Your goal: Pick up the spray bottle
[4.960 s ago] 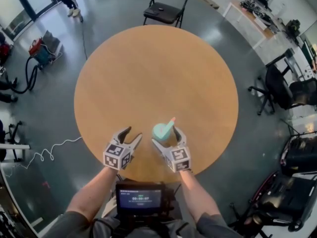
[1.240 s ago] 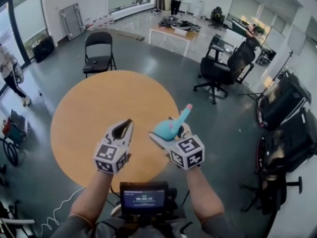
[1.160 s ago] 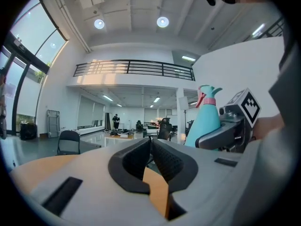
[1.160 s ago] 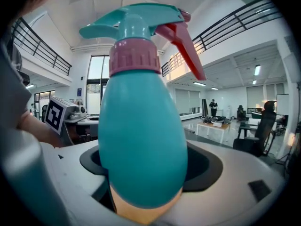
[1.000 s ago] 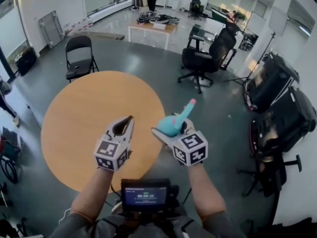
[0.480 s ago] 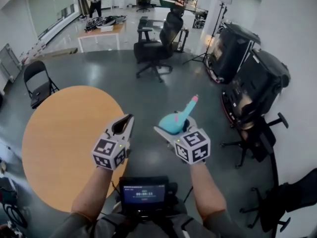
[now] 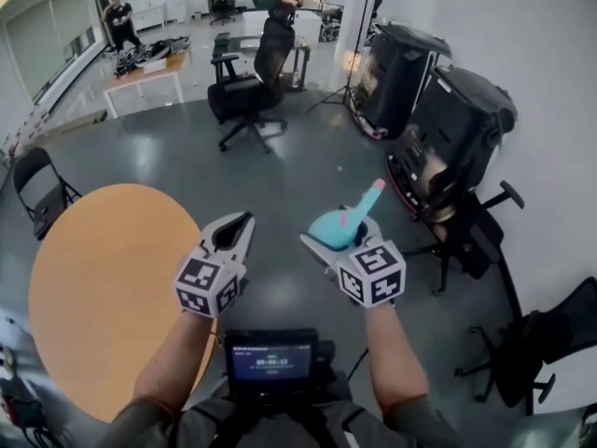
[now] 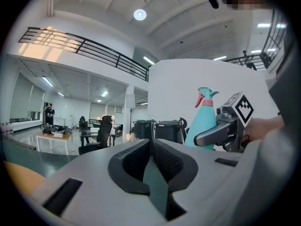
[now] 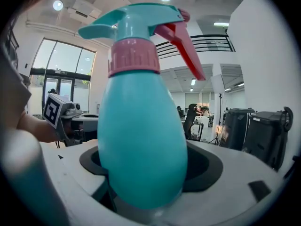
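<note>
A teal spray bottle with a pink collar and red trigger is held in the air by my right gripper, whose jaws are shut round its body. In the right gripper view the spray bottle fills the middle, standing upright between the jaws. My left gripper is to its left at about the same height, shut and with nothing in it. In the left gripper view its jaws meet, and the bottle and the right gripper show at the right. Both grippers hang above the grey floor, off the table's right edge.
The round wooden table lies at the lower left. Black office chairs and large black cases stand ahead and to the right, with another chair at the lower right. A white wall runs along the right. A person stands far off.
The view has swung to the right: the table has slid to the left and the black cases and chairs have come nearer. Both grippers keep their pose, the right one still holding the bottle.
</note>
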`<state>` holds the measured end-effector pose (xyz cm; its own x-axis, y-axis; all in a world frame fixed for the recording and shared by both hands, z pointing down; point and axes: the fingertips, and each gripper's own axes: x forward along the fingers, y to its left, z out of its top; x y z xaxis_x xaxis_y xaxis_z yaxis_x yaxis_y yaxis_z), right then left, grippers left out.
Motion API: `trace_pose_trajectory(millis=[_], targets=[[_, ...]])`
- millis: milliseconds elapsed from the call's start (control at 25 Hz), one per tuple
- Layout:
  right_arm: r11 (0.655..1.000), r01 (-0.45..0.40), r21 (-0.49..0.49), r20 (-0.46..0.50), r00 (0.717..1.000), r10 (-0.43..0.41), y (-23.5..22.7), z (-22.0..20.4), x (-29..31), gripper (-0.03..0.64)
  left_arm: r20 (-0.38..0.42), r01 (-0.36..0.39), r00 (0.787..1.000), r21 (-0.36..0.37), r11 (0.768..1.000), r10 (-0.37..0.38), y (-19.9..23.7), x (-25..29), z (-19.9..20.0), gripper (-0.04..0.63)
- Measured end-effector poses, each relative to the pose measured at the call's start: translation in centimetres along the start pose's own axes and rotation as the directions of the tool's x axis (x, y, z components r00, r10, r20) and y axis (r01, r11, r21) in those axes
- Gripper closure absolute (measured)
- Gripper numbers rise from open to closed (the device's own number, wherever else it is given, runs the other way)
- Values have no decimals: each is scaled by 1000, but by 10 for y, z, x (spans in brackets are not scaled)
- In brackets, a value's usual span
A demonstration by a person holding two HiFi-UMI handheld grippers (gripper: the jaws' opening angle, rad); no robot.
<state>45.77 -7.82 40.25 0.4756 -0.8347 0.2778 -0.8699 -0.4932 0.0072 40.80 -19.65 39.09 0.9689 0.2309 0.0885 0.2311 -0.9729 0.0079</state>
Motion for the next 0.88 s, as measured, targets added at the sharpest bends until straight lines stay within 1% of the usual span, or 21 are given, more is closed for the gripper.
trace_pose_trajectory(millis=[280,520,880], targets=[[997,62,37,-9,998,-61,-16,-9,1,184,-15,64,998,22,998,-64,-4,23,-1,591],[995,86,49,-23,996,-84,-15,-11,8,186,-21,83,996,14,996,-83,7,26,-3,590],[992,119,51,-31,993,-118,-12,-11,17,187,-17,114,993,23,993,-113,16,27,-1,591]])
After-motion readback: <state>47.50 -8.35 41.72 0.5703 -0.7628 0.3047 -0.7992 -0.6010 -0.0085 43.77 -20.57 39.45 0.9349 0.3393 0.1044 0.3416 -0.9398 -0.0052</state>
